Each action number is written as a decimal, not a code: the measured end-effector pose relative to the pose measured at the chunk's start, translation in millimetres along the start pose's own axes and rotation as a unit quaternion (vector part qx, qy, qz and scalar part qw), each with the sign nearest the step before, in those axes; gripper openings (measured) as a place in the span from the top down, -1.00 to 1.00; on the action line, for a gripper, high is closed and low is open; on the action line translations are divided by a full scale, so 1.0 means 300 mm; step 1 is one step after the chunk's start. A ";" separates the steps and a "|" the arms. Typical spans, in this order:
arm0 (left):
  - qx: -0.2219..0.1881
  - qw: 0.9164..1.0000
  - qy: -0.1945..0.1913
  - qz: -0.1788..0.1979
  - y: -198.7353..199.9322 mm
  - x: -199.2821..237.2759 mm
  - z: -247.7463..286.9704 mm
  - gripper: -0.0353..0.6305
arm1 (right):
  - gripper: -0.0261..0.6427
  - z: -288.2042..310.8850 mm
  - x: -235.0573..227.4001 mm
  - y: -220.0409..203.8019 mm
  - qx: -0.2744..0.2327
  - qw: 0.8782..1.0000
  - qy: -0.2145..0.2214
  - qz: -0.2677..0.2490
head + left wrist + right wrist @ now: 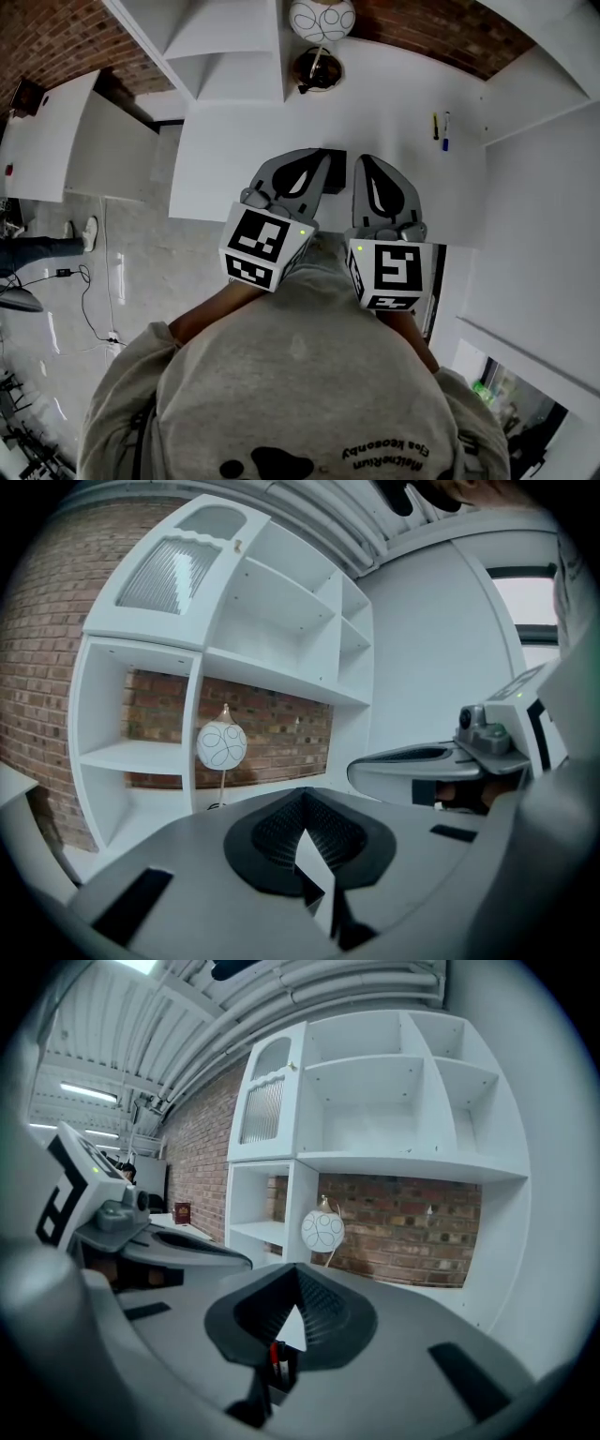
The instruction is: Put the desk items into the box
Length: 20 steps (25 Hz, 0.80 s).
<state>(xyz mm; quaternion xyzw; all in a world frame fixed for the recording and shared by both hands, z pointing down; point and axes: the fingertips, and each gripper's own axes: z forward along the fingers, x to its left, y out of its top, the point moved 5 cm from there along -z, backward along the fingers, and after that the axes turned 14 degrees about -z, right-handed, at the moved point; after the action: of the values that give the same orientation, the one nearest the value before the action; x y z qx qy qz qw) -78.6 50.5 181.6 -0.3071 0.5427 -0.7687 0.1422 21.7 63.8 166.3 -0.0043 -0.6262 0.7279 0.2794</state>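
Plainly, both pairs of jaws are pressed together on nothing: left gripper point(319, 159) and right gripper point(364, 164) hang side by side over the white desk point(394, 94). Two markers point(441, 129) lie at 1 o'clock, well apart from them; a globe lamp point(322, 17) stands at 12.

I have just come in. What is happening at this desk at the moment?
A person in a grey shirt stands at a white desk and holds a gripper in each hand. The left gripper and the right gripper are side by side over the desk's near edge, both with jaws together and nothing between them. Two pens lie to the right and a round white lamp stands at the back, both untouched. No box is clearly in view.
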 end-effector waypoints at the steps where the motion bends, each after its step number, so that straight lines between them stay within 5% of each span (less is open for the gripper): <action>1: 0.000 1.000 -0.001 -0.001 -0.001 0.000 -0.007 0.88 | 0.88 -0.004 0.007 0.006 -0.002 1.000 0.000 -0.001; 20: -0.004 0.999 -0.035 0.005 -0.071 0.004 -0.091 0.88 | 0.88 -0.080 0.125 -0.027 -0.007 0.999 -0.043 0.002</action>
<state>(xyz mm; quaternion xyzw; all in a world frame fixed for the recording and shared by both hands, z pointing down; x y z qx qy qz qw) -94.3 78.1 195.5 -0.3316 0.5419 -0.7547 0.1638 1.8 101.5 181.4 0.0237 -0.6423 0.7237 0.2512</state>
